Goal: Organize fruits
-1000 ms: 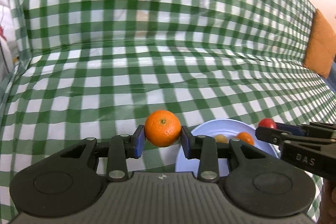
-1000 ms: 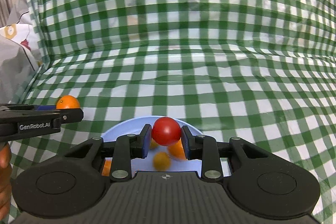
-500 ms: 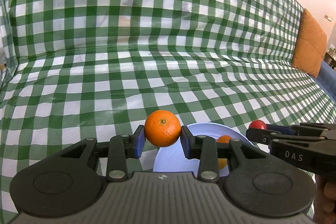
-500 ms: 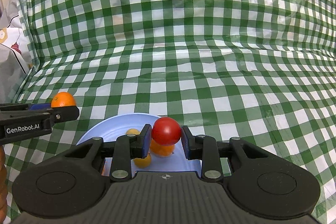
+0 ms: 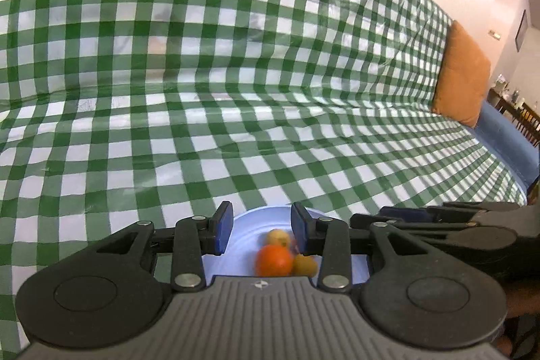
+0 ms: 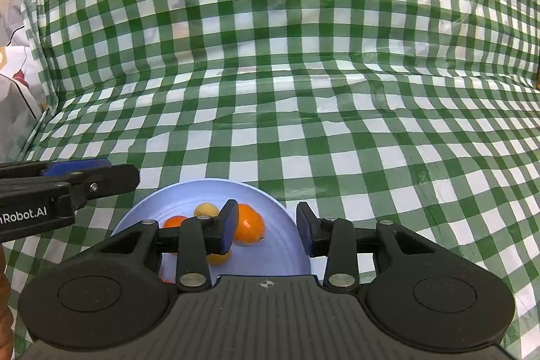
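A light blue plate (image 6: 189,194) sits on the green checked cloth and holds several small fruits. In the right wrist view an orange (image 6: 249,225) lies in it beside a yellow fruit (image 6: 206,209) and another orange fruit (image 6: 173,221). My right gripper (image 6: 266,226) is open and empty above the plate. My left gripper (image 5: 261,226) is open and empty over the same plate (image 5: 246,225), with an orange (image 5: 273,260) and two yellowish fruits (image 5: 278,237) below it. The red tomato is hidden. Each gripper shows at the other view's edge.
The green and white checked plastic cloth (image 6: 303,90) covers a sofa seat and backrest. An orange cushion (image 5: 462,73) leans at the far right on a blue armrest (image 5: 506,140). White patterned fabric (image 6: 13,97) lies at the left edge.
Both grippers have opened. The orange has left the left gripper and the red tomato has left the right gripper. The plate holds more fruit than before.
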Action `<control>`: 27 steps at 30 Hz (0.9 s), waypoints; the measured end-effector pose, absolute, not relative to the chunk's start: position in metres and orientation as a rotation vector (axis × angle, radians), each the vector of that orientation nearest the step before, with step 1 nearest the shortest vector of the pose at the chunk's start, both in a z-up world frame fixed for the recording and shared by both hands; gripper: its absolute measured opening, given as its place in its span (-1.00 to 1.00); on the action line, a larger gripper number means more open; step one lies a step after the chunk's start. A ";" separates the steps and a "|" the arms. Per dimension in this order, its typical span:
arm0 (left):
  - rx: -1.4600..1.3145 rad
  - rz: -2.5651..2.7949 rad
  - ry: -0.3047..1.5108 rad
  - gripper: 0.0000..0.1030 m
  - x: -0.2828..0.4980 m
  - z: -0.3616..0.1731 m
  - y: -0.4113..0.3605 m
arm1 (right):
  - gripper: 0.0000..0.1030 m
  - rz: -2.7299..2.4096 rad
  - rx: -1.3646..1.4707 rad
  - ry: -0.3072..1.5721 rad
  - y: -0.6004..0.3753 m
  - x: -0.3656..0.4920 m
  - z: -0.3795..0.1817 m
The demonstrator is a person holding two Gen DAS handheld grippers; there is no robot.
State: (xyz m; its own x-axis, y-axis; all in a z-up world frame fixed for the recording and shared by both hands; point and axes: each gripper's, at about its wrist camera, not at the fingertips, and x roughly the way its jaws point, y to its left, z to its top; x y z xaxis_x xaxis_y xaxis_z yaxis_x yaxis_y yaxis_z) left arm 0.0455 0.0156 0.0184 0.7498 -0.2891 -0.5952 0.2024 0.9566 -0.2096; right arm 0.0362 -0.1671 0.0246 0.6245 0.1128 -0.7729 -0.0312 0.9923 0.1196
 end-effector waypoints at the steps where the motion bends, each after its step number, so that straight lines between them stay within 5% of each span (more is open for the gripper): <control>1: -0.128 -0.263 0.676 -0.19 0.045 0.017 0.016 | -0.23 0.081 0.100 0.894 -0.167 0.036 0.024; 11: -0.094 -0.225 0.687 -0.19 0.038 0.022 0.018 | -0.07 0.081 0.104 0.875 -0.166 0.033 0.032; 17: -0.080 -0.204 0.663 -0.19 0.028 0.032 0.017 | 0.27 0.064 0.104 0.838 -0.163 0.026 0.048; 20: -0.090 -0.187 0.652 -0.19 0.017 0.039 0.019 | 0.60 0.049 0.108 0.812 -0.163 0.019 0.062; 22: -0.094 -0.166 0.643 -0.08 0.008 0.046 0.020 | 0.83 0.031 0.114 0.806 -0.163 0.014 0.075; 27: -0.118 -0.061 0.681 0.36 -0.016 0.059 0.026 | 0.99 0.002 0.115 0.803 -0.165 -0.016 0.100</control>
